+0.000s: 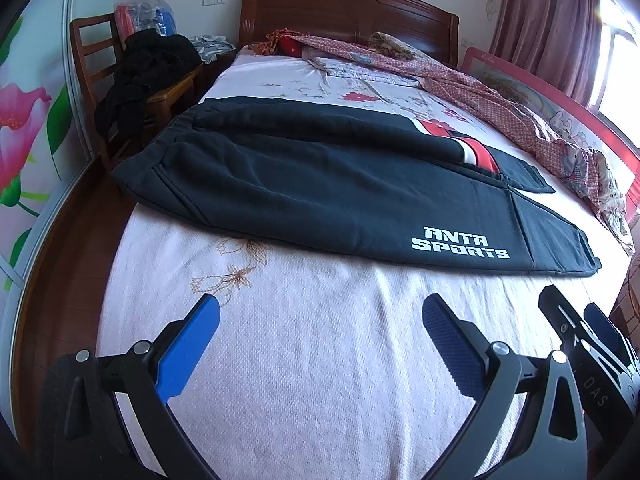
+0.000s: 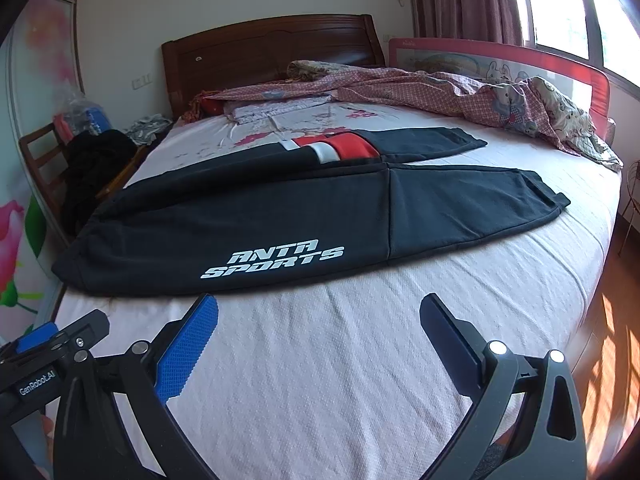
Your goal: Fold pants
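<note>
Black sweatpants (image 1: pixel 320 184) with white "ANTA SPORTS" lettering and a red-and-white band lie spread flat across the bed, waistband at the left, legs to the right; they also show in the right wrist view (image 2: pixel 280 208). My left gripper (image 1: pixel 320 312) is open and empty over the bare sheet, short of the pants' near edge. My right gripper (image 2: pixel 318 312) is open and empty, also over the sheet in front of the pants. The right gripper shows at the lower right of the left wrist view (image 1: pixel 580 320).
The bed (image 1: pixel 304 360) has a pink-white sheet. A rumpled patterned quilt (image 2: pixel 460 92) lies along the far side by a red bed rail (image 2: pixel 560 64). A wooden chair (image 1: pixel 100 64) with dark clothes stands left of the headboard. Wooden floor lies at the right (image 2: pixel 608 340).
</note>
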